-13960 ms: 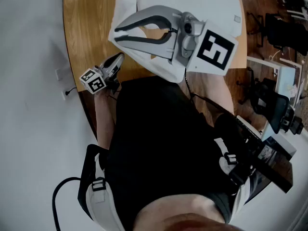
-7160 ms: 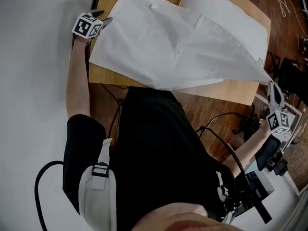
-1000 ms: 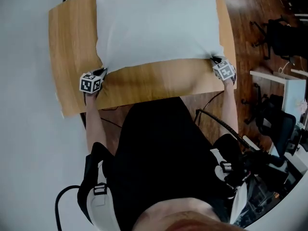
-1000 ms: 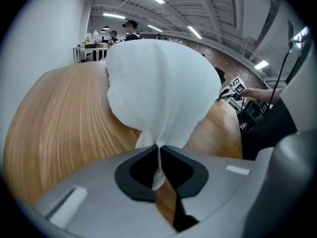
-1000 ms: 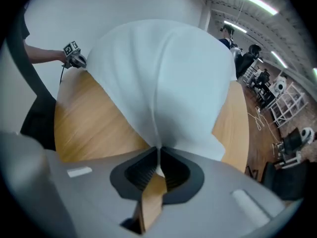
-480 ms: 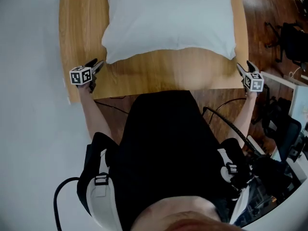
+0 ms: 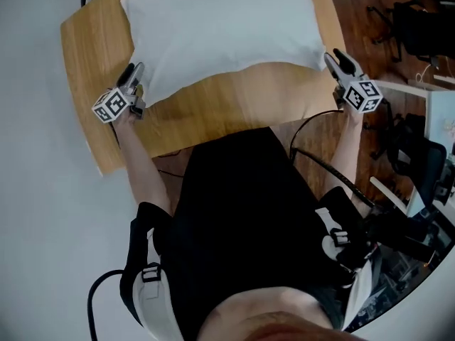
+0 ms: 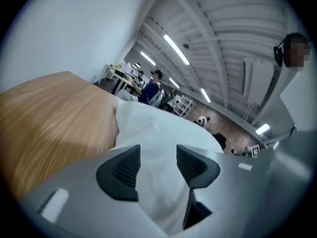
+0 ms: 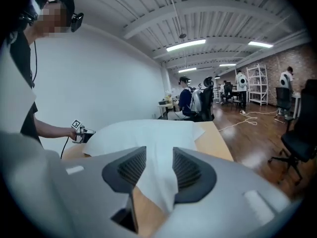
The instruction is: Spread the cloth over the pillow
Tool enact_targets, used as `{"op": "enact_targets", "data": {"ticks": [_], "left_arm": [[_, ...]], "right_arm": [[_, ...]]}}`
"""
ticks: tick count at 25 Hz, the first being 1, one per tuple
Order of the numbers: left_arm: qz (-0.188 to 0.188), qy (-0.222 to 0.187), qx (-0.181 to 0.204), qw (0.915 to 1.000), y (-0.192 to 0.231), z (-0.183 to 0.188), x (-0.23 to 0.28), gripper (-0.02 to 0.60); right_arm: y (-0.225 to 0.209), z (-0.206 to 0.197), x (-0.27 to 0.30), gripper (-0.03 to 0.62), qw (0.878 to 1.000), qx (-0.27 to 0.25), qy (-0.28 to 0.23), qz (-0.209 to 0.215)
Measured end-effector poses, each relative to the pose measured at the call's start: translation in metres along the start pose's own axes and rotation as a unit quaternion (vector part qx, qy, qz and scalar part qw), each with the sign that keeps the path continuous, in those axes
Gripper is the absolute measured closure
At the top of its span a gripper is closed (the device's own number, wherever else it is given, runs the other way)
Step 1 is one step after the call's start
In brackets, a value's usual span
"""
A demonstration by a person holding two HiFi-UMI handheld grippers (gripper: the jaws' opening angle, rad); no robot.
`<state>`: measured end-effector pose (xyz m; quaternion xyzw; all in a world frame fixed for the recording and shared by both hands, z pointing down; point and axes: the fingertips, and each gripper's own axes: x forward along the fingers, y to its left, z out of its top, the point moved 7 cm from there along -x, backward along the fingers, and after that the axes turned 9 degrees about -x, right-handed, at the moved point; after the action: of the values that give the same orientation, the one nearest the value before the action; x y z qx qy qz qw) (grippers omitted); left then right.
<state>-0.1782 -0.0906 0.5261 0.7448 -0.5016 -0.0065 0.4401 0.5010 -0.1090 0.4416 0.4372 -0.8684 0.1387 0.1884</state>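
A white cloth (image 7: 227, 27) lies spread over the pillow on the wooden table (image 7: 213, 112); the pillow itself is hidden beneath it. My left gripper (image 7: 131, 71) is at the cloth's near left corner. In the left gripper view its jaws (image 8: 157, 165) are opening, apart, with the cloth (image 8: 158, 133) lying between them. My right gripper (image 7: 332, 57) is at the near right corner. Its jaws (image 9: 159, 167) are closing, and a corner of cloth (image 9: 156, 177) sits in the gap with the pads still apart.
Office chairs (image 7: 419, 27) and a white desk (image 7: 426, 112) stand on the wooden floor to the right of the table. A white wall runs along the left. Seated people (image 9: 188, 100) are far behind the table. A bare strip of table lies between me and the cloth.
A second ago both grippers sat shut at the cloth's near corners. They then drew back off the cloth with jaws apart, and now stand at the corners again.
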Motion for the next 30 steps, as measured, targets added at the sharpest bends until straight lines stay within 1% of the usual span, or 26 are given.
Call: {"op": "enact_targets", "data": {"ticks": [2,4,5,6,7,8,9,10,11,12,13,14,15,16,17,18,19,20,21,22,23,24,25,26,28,30], "left_arm": [[0.005,-0.067,-0.017,0.9976,0.007,0.008,-0.029,0.348],[0.004,-0.113,-0.008,0.9936,0.005,0.017,-0.048,0.364],[-0.008,-0.131,-0.002,0.9913,-0.001,0.022,-0.053,0.37],[-0.031,-0.148,0.001,0.9885,-0.012,0.029,-0.057,0.374],[-0.063,-0.165,0.002,0.9843,-0.025,0.038,-0.061,0.374],[-0.101,-0.188,0.003,0.9769,-0.038,0.048,-0.068,0.373],[-0.147,-0.224,0.0,0.9635,-0.051,0.061,-0.078,0.353],[-0.198,-0.274,-0.01,0.9412,-0.063,0.075,-0.092,0.323],[-0.253,-0.332,-0.027,0.9085,-0.075,0.089,-0.109,0.306],[-0.302,-0.388,-0.045,0.8694,-0.087,0.102,-0.126,0.281],[-0.343,-0.434,-0.059,0.8312,-0.098,0.113,-0.142,0.281],[-0.376,-0.465,-0.069,0.7982,-0.108,0.122,-0.155,0.281],[-0.407,-0.485,-0.077,0.7697,-0.117,0.129,-0.165,0.281],[-0.435,-0.496,-0.082,0.7467,-0.126,0.133,-0.173,0.289],[-0.456,-0.496,-0.078,0.7343,-0.136,0.135,-0.175,0.304],[-0.467,-0.486,-0.063,0.7364,-0.145,0.135,-0.172,0.339],[-0.465,-0.465,-0.043,0.7523,-0.151,0.131,-0.163,0.38],[-0.452,-0.435,-0.025,0.7787,-0.152,0.124,-0.149,0.414],[-0.428,-0.398,-0.011,0.8113,-0.147,0.112,-0.134,0.442],[-0.396,-0.359,-0.001,0.8452,-0.138,0.097,-0.119,0.451],[-0.36,-0.319,0.006,0.8769,-0.127,0.08,-0.106,0.457],[-0.324,-0.278,0.011,0.9043,-0.116,0.061,-0.09,0.457],[-0.29,-0.238,0.014,0.9267,-0.106,0.04,-0.071,0.457],[-0.261,-0.2,0.014,0.9441,-0.097,0.018,-0.054,0.457],[-0.211,-0.136,0.013,0.9677,-0.079,-0.025,-0.03,0.457],[-0.171,-0.094,0.017,0.9806,-0.067,-0.058,-0.017,0.457]], "right_arm": [[-0.001,0.001,-0.009,0.458,1.0,0.015,-0.025,-0.01],[-0.003,0.001,-0.022,0.485,0.996,0.045,-0.075,-0.009],[-0.005,0.002,-0.035,0.502,0.99,0.067,-0.12,-0.006],[-0.009,0.005,-0.055,0.517,0.978,0.094,-0.185,0.001],[-0.012,0.012,-0.078,0.523,0.956,0.123,-0.265,0.012],[-0.014,0.022,-0.102,0.525,0.923,0.151,-0.353,0.026],[-0.014,0.037,-0.127,0.525,0.88,0.173,-0.441,0.043],[-0.01,0.059,-0.151,0.525,0.828,0.188,-0.524,0.063],[-0.002,0.086,-0.173,0.523,0.775,0.192,-0.596,0.084],[0.011,0.12,-0.194,0.495,0.725,0.183,-0.655,0.108],[0.029,0.157,-0.213,0.446,0.685,0.161,-0.698,0.134],[0.05,0.193,-0.231,0.427,0.655,0.126,-0.727,0.161],[0.073,0.225,-0.25,0.427,0.636,0.078,-0.745,0.185],[0.097,0.253,-0.27,0.427,0.63,0.017,-0.752,0.195],[0.122,0.277,-0.286,0.463,0.639,-0.056,-0.744,0.184],[0.146,0.298,-0.296,0.542,0.665,-0.135,-0.719,0.152],[0.167,0.314,-0.296,0.556,0.702,-0.209,-0.672,0.106],[0.179,0.323,-0.284,0.574,0.748,-0.266,-0.605,0.054],[0.176,0.321,-0.263,0.576,0.798,-0.299,-0.524,0.001],[0.162,0.307,-0.236,0.576,0.845,-0.309,-0.434,-0.048],[0.141,0.28,-0.207,0.576,0.886,-0.306,-0.337,-0.084],[0.116,0.243,-0.18,0.57,0.919,-0.295,-0.237,-0.106],[0.091,0.197,-0.157,0.54,0.944,-0.279,-0.136,-0.114],[0.066,0.145,-0.136,0.495,0.959,-0.257,-0.041,-0.113],[0.025,0.036,-0.098,0.439,0.972,-0.195,0.105,-0.082],[0.004,-0.051,-0.062,0.404,0.973,-0.143,0.181,-0.028]]}}
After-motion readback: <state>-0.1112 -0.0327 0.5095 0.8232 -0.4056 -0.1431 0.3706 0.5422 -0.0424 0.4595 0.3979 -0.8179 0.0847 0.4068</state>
